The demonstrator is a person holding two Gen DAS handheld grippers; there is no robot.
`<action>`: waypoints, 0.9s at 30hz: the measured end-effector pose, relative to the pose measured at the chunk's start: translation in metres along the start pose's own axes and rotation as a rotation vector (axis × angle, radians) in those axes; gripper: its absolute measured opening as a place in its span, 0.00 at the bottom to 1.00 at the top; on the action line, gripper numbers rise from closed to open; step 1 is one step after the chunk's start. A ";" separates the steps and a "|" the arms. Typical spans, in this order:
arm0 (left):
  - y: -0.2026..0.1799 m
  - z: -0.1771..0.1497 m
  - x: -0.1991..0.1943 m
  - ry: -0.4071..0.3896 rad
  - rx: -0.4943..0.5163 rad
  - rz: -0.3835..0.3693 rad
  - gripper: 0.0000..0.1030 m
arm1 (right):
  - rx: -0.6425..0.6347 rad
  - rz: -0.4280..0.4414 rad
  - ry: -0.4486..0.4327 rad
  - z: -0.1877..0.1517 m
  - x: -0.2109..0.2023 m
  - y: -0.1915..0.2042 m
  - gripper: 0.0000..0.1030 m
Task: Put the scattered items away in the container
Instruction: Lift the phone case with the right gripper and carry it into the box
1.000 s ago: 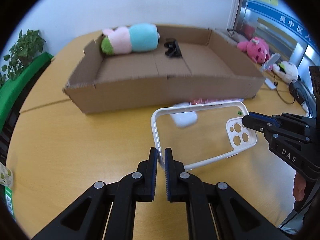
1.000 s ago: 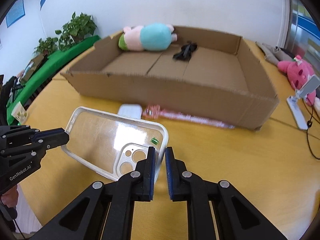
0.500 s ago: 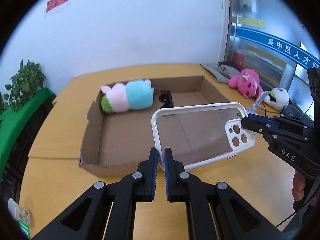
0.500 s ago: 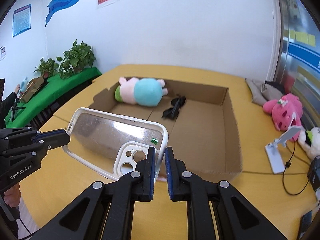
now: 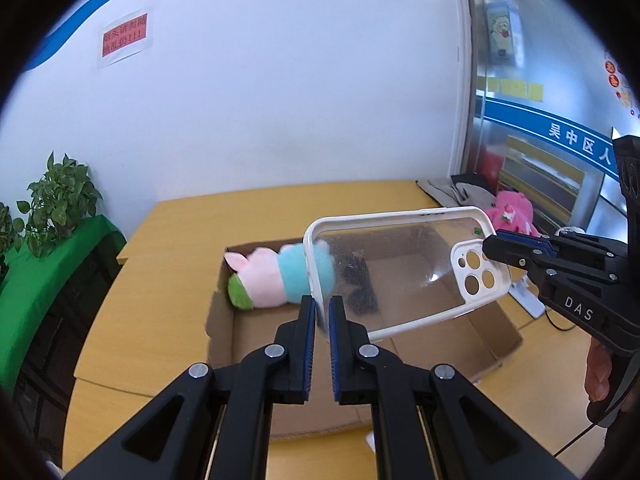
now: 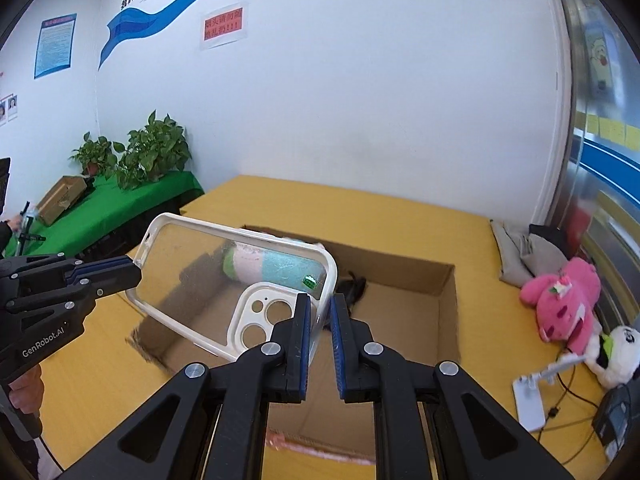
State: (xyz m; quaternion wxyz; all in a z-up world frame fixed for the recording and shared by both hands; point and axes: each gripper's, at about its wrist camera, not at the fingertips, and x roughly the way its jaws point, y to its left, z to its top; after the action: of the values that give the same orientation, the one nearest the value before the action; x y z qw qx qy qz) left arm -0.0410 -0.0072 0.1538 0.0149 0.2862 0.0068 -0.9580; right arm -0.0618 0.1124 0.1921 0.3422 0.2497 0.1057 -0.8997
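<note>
A clear phone case [image 5: 404, 272] with a white rim is held in the air above the cardboard box [image 5: 496, 332]. My left gripper [image 5: 322, 308] is shut on its left end. My right gripper [image 6: 320, 312] is shut on its camera-cutout end and shows in the left wrist view [image 5: 490, 246]. The case also shows in the right wrist view [image 6: 208, 272]. Inside the box lie a pink, blue and green plush toy [image 5: 268, 280] and a small black item [image 5: 360, 292].
The box [image 6: 448, 320] sits on a yellow table [image 6: 500, 240]. A pink plush [image 6: 564, 300], a white plush [image 6: 616, 352], a white phone stand [image 6: 532, 396] and cables lie at the right. A pink object [image 6: 320, 450] lies in front of the box. Plants on a green surface [image 6: 132, 200] stand at the left.
Both grippers have lifted the phone case higher, from just above the table to well above the box. The box now looks smaller and farther below.
</note>
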 end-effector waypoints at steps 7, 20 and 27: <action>0.039 0.024 0.034 0.035 -0.007 0.044 0.06 | -0.005 0.036 0.054 0.032 0.054 0.014 0.11; 0.073 0.004 0.112 0.206 -0.077 0.028 0.05 | 0.067 0.067 0.225 0.006 0.157 0.006 0.11; 0.080 -0.011 0.151 0.317 -0.087 0.043 0.05 | 0.098 0.093 0.343 -0.012 0.208 -0.002 0.11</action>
State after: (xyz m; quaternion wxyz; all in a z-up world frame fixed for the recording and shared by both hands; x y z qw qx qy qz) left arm -0.1586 -0.0909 0.0609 0.0466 0.4331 0.0445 -0.8990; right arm -0.1920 0.0010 0.0732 0.3477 0.4202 0.1071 -0.8313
